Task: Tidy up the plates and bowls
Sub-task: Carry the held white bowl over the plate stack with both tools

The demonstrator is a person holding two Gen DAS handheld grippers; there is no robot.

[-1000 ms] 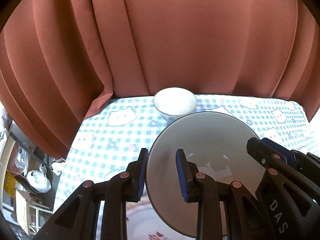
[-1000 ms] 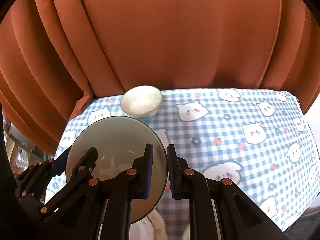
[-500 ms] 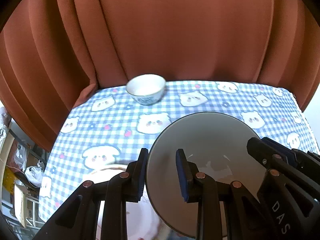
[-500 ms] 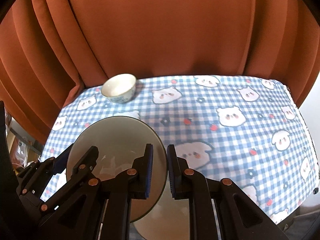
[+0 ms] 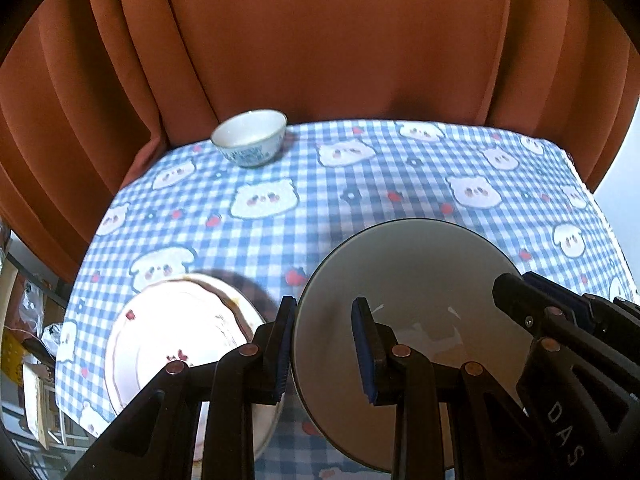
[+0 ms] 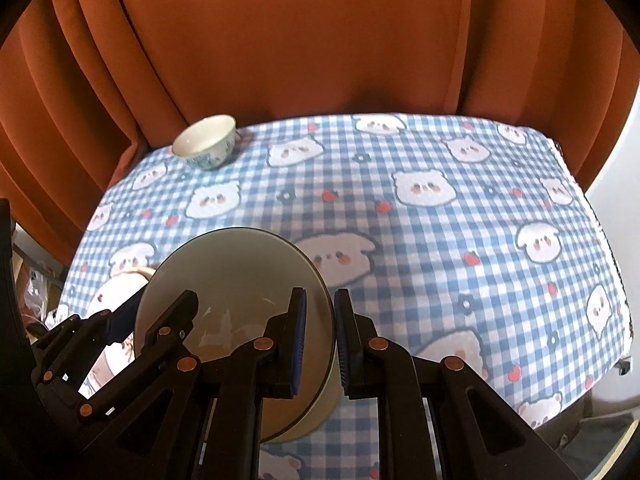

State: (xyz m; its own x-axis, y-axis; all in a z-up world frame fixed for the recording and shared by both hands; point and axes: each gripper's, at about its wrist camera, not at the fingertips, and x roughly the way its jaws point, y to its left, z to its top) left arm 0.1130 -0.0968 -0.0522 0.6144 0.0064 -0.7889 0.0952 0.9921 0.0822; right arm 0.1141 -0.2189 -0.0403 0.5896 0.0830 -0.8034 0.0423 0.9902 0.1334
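Observation:
A large grey-white bowl (image 5: pixel 416 280) (image 6: pixel 240 272) is held over the checked cloth by both grippers. My left gripper (image 5: pixel 323 316) is shut on its left rim, and my right gripper (image 6: pixel 320 312) is shut on its right rim. Each gripper also shows in the other's view: the right gripper (image 5: pixel 520 296) and the left gripper (image 6: pixel 160 316). A white plate with red flower marks (image 5: pixel 168 320) (image 6: pixel 116 292) lies on the cloth just left of the bowl, partly hidden by my left fingers. A small white bowl with a blue pattern (image 5: pixel 250 142) (image 6: pixel 206 148) stands at the far left corner.
The table wears a blue-and-white checked cloth with bear faces (image 5: pixel 400 184) (image 6: pixel 440 220). A rust-orange curtain (image 5: pixel 320 40) hangs right behind the far edge. Beyond the left edge, clutter shows on the floor (image 5: pixel 28 344). The cloth's right edge drops off (image 6: pixel 616 320).
Both grippers have carried the large bowl back from the curtain and a little lower. The small bowl now looks farther away, and the flowered plate has come into view on the left.

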